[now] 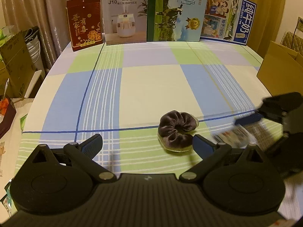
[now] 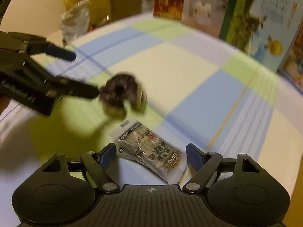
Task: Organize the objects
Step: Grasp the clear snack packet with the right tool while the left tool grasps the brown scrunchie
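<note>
Crinkly plastic is what worries us — we are bracketing the snack packet (image 2: 150, 151) with the right hand-held gripper (image 2: 151, 154), fingers apart on either side, and its slick wrapper is likely to slide out if we close off-centre. Our left hand-held gripper (image 1: 146, 141) is hovering spread wide, one fingertip just beside the dark velvet scrunchie (image 1: 177, 130) — a nudge could push it away. Both things are lying near each other on the checked surface (image 1: 151, 87).
</note>
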Demonstrator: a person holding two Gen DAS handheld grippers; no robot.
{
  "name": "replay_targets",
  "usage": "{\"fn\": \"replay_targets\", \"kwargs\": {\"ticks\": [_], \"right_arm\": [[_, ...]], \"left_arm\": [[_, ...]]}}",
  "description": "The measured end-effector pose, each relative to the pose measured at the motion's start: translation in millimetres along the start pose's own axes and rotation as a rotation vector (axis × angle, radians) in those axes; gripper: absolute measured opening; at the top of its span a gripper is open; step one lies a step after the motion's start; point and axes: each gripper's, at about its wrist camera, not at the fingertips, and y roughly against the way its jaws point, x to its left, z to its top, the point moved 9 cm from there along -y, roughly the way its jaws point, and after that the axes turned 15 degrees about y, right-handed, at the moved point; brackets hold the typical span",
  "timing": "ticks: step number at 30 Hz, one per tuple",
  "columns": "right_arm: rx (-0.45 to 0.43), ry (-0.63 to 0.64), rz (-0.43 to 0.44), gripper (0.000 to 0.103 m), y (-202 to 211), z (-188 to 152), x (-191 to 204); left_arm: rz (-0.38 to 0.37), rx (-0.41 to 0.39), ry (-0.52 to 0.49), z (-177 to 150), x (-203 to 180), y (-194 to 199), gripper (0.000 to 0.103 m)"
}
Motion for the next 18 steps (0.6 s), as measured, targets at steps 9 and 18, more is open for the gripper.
{"fn": "replay_targets", "kwargs": {"ticks": [9,18], "right_arm": [[-0.052,0.165,-0.003,0.089,6.8,-15.2,17.5],[-0.046,-0.071,-0.004,0.035,4.9,-3.7,1.8]], "left_arm": [[-0.007,0.000,0.006,-1.7,0.1,0.9,0.099],[-0.015,0.011,-0.001,-3.4,-6.0,-3.6,0.099]]}}
